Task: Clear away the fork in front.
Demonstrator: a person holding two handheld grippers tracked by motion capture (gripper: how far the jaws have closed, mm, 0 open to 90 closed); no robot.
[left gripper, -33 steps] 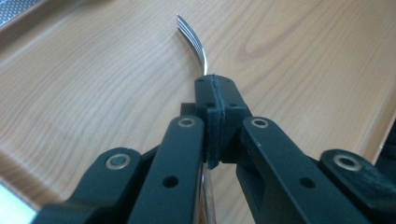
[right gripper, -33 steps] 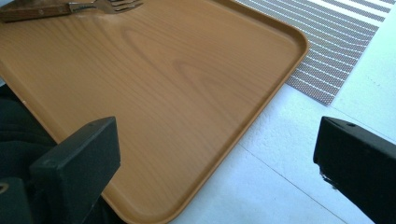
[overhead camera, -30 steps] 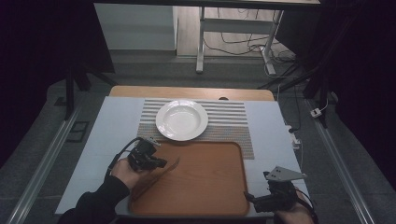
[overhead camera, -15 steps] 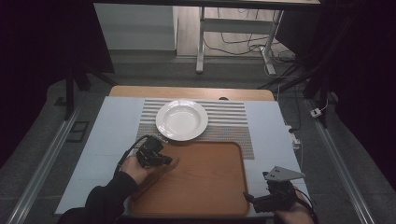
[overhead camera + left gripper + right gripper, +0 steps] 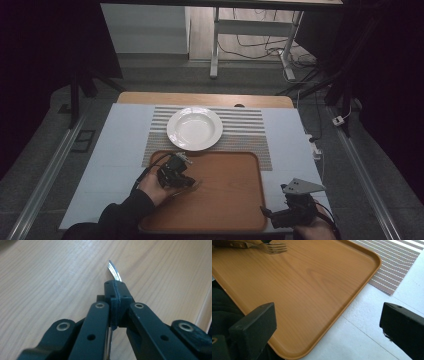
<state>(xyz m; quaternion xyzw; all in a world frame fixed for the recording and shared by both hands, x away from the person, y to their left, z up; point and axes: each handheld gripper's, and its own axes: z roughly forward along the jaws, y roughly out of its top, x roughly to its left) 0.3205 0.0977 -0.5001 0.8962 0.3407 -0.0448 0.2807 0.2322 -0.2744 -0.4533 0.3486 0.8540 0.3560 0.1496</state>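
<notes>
The desk [image 5: 115, 150] is lying under a pale cover, with a striped placemat [image 5: 245, 130] spreading across its far half, toward twelve o'clock in the high view. A wooden tray [image 5: 225, 200] is sitting at the near middle, around six o'clock, its far edge overlapping the placemat's near edge, and in the right gripper view its rounded corner [image 5: 372, 262] is showing at about one o'clock with the mat just beyond it. A white plate [image 5: 195, 128] is resting on the placemat just past the tray's far rim, at roughly eleven o'clock from the tray's centre. The left tongs [image 5: 186, 181] are hanging over the tray's left part, at about nine o'clock on it, held by a hand in a dark sleeve; they are pressed together and pinching a fork [image 5: 114, 271], whose tines are poking out beyond the pads over the tray's wood grain in the left gripper view. In the right gripper view the same fork [image 5: 272, 248] is showing at eleven o'clock, with a brown handle and metal tines pointing toward three o'clock, low over the tray. The right tongs [image 5: 267, 214] are hovering at the tray's near right corner, at about five o'clock, standing spread wide with nothing between them
</notes>
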